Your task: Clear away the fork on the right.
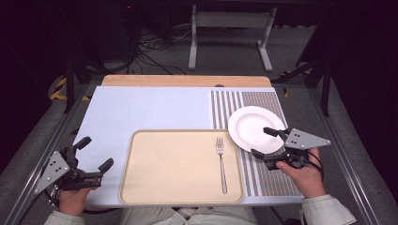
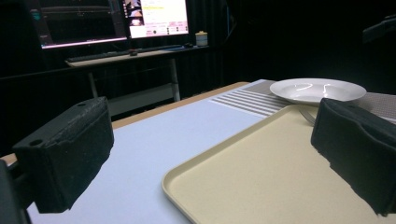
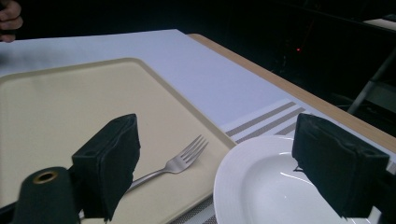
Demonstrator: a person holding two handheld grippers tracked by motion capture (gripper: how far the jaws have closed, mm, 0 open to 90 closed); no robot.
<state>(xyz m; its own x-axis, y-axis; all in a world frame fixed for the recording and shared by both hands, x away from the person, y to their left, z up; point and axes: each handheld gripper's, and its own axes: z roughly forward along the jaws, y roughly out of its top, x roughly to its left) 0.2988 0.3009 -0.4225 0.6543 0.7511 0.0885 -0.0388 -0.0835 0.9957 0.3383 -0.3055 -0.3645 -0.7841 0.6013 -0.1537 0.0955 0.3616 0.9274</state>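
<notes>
A beige tray [image 1: 178,164] lies at the front middle of the table, with a metal fork [image 1: 221,164] along its right side, tines pointing away from me. Right of the tray stands a white plate [image 1: 256,129] on a striped placemat [image 1: 274,180]. My right gripper [image 1: 261,141] is open at the plate's near right rim; in the right gripper view the right gripper [image 3: 224,163] has the plate [image 3: 261,191] under its right jaw and the fork [image 3: 182,161] beside its left jaw, neither touched. My left gripper [image 1: 97,152] stands open and empty left of the tray [image 2: 261,172].
A pale blue cover [image 1: 150,110] spreads over the table, with a wooden strip [image 1: 187,80] at the far edge. Beyond the table are a metal stand [image 1: 230,28] and cables on the floor. The left gripper view shows a desk with monitors [image 2: 154,18] farther off.
</notes>
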